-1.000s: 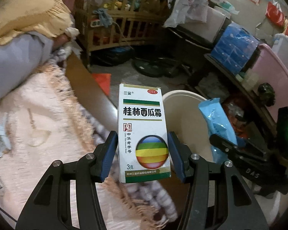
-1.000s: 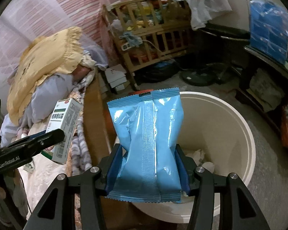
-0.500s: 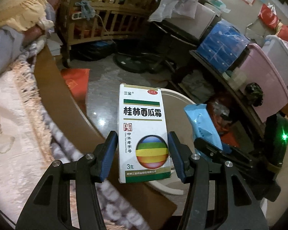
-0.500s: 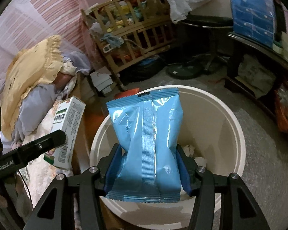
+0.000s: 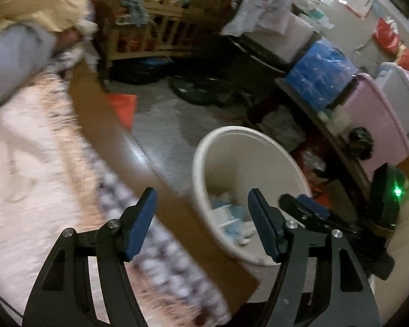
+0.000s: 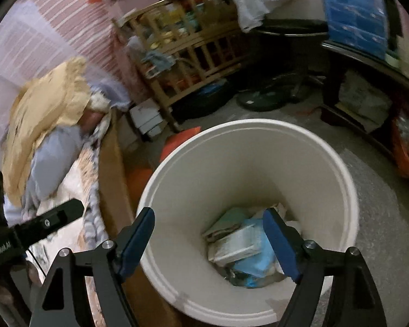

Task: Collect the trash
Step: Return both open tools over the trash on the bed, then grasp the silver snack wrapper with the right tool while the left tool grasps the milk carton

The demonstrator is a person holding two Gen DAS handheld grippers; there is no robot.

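Left wrist view: the left claw (image 5: 201, 218) is opening wide and holds nothing. A second ago it held a white box. Now that box is gone from the claw. The bin (image 5: 204, 169) stands on the floor by the bed (image 5: 27, 150), with trash at its bottom.

Right wrist view: the right claw (image 6: 208, 234) is opening wide too, and it is empty. Its blue bag (image 6: 255, 264) now lies down in the bin (image 6: 349, 190), next to the box (image 6: 231, 245). So both bits of trash look dropped in. The claws can go get more.
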